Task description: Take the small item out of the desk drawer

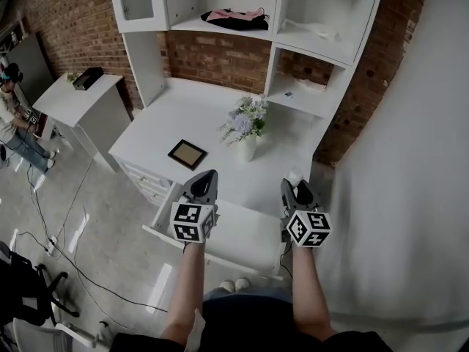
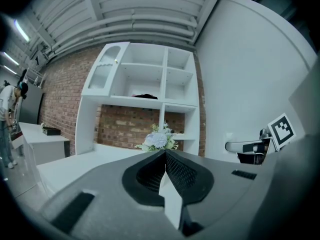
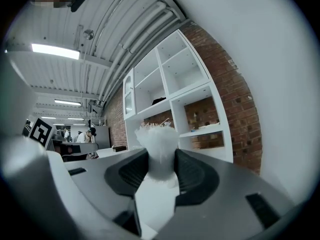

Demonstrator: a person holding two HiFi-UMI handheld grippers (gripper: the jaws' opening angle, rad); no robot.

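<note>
My right gripper is shut on a small white fluffy item, held just above the desk's front edge. In the right gripper view the small white item fills the gap between the two dark pads and sticks out past their tips. The left gripper is shut with nothing in it; its jaws meet at the tip. Both grippers hover over the open white drawer, which is pulled out of the desk below my hands. I cannot see anything else inside the drawer.
A dark picture frame and a vase of pale flowers stand on the desk. A white shelf unit rises behind it. A white wall runs close on the right. A side cabinet, a person and floor cables are to the left.
</note>
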